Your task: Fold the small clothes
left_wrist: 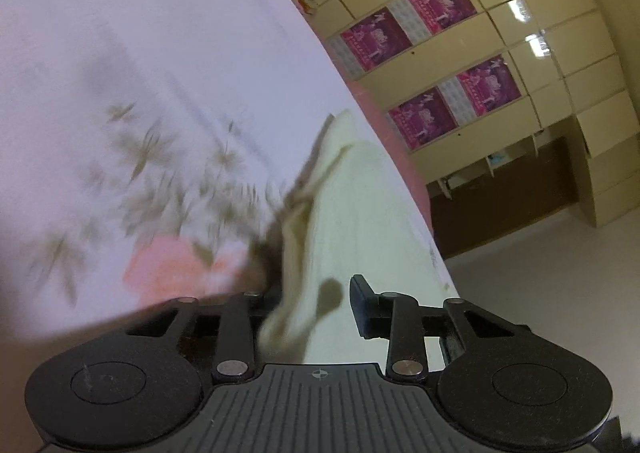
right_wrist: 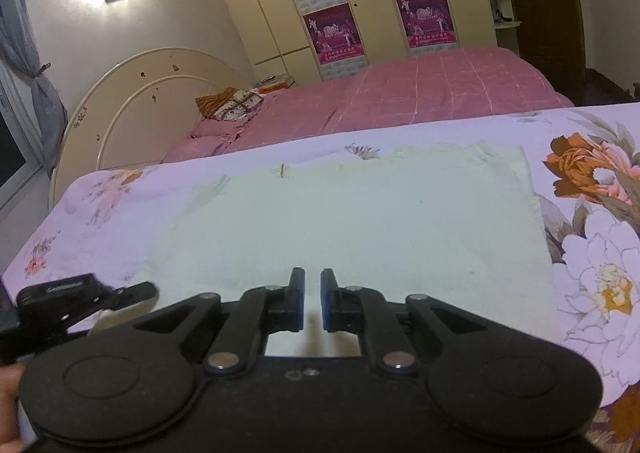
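flat, pale waffle-textured cloth [right_wrist: 352,221]

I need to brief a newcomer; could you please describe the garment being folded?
On the floral sheet in front of the pink bed lies a pale cream cloth, spread flat. It is the only plain, unpatterned piece there.

Wardrobe posters [right_wrist: 430,17]: print too blurred to read.
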The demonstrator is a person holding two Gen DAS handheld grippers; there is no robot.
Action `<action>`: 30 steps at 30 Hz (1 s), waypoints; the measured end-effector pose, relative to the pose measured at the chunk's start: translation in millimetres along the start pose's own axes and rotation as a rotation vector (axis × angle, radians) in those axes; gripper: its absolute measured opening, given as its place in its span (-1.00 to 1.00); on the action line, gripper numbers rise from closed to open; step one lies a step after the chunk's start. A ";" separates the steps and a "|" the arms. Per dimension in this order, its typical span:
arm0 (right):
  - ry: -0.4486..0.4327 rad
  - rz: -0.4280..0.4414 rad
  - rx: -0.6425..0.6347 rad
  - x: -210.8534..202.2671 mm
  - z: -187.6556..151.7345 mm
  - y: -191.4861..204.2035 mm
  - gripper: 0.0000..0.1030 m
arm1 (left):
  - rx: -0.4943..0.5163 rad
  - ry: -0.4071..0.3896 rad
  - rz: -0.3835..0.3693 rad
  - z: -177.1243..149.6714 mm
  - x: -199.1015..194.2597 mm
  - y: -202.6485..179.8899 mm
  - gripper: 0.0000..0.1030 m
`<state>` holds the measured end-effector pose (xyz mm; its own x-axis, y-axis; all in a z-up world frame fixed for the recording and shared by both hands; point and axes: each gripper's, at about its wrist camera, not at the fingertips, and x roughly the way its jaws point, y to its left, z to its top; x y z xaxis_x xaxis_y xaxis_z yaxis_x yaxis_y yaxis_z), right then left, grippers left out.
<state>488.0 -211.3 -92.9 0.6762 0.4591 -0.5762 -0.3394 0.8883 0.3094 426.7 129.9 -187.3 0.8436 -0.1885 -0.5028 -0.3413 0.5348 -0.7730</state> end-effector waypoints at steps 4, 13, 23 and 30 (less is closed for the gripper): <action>0.013 0.001 0.001 3.8 -2.9 -1.5 -0.82 | -0.033 -0.049 -0.047 -29.2 -16.2 6.7 -0.18; 0.022 0.004 0.026 14.2 -7.2 -2.5 -0.83 | -0.124 -0.128 -0.025 -15.4 44.3 -10.3 -0.51; -0.021 -0.027 -0.145 41.5 1.7 34.5 -0.91 | -0.120 -0.148 -0.109 0.1 69.6 -21.0 -0.86; 0.057 -0.077 -0.184 63.3 -11.8 31.8 -1.00 | -0.054 -0.088 -0.072 19.0 91.3 -26.7 -0.86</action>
<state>512.3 -153.8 -128.4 0.6685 0.3848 -0.6364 -0.4049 0.9061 0.1226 520.7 114.2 -205.2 0.8993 -0.1503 -0.4107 -0.2980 0.4767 -0.8270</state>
